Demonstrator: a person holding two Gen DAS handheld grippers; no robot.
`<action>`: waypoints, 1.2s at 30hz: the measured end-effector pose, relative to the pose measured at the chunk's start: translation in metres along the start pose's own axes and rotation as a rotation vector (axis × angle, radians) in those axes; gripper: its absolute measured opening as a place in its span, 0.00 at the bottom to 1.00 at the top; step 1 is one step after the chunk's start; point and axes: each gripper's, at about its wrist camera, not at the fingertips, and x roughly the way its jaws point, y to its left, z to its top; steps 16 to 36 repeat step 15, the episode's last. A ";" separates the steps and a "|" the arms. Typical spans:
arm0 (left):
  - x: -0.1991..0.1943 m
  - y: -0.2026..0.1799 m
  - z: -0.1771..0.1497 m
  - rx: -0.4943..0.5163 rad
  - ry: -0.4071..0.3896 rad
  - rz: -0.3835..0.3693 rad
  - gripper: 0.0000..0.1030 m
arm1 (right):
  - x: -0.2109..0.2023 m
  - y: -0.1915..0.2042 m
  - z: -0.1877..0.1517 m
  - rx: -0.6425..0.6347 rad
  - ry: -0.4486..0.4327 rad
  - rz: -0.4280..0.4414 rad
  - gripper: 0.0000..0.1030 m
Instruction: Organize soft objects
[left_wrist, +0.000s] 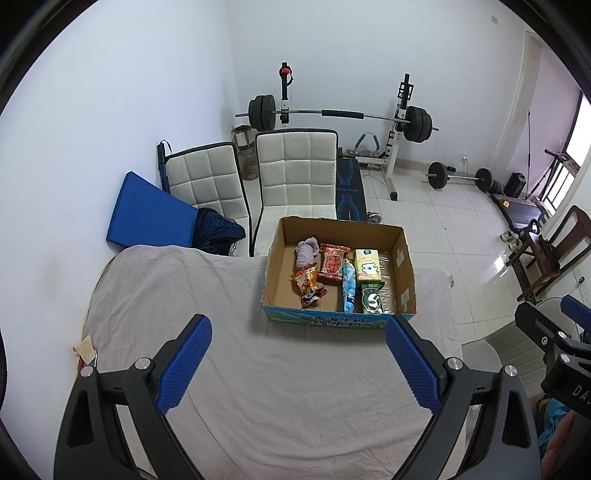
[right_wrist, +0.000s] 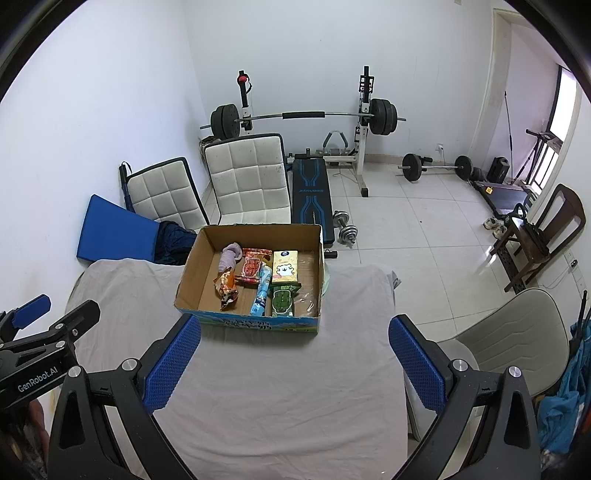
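An open cardboard box (left_wrist: 404, 273) stands at the far end of the cloth-covered table (left_wrist: 221, 332). Inside lie a lilac soft cloth (left_wrist: 307, 252), a red snack bag (left_wrist: 334, 263), an orange crumpled wrapper (left_wrist: 308, 284), a light blue tube pack (left_wrist: 348, 290), a yellow tissue pack (left_wrist: 368, 266) and a green panda pack (left_wrist: 373, 300). The box also shows in the right wrist view (right_wrist: 192, 273), with the lilac cloth (right_wrist: 229, 256) and yellow pack (right_wrist: 285, 267). My left gripper (left_wrist: 299, 365) is open and empty, above the table short of the box. My right gripper (right_wrist: 295, 363) is open and empty, likewise short of the box.
Two white padded chairs (left_wrist: 295, 173) stand behind the table, with a blue mat (left_wrist: 147, 210) leaning on the wall. A barbell rack (left_wrist: 340, 114), bench (right_wrist: 312, 192) and dumbbells (right_wrist: 345, 225) fill the floor behind. A beige chair (right_wrist: 517, 332) stands right of the table.
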 end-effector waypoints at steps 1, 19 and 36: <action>0.000 0.000 0.000 0.000 0.001 -0.001 0.94 | 0.000 0.000 0.000 0.000 0.001 0.001 1.00; -0.004 -0.003 -0.001 -0.002 -0.013 0.002 0.94 | 0.001 0.002 0.000 0.000 -0.001 -0.001 1.00; -0.004 -0.003 -0.001 -0.002 -0.013 0.002 0.94 | 0.001 0.002 0.000 0.000 -0.001 -0.001 1.00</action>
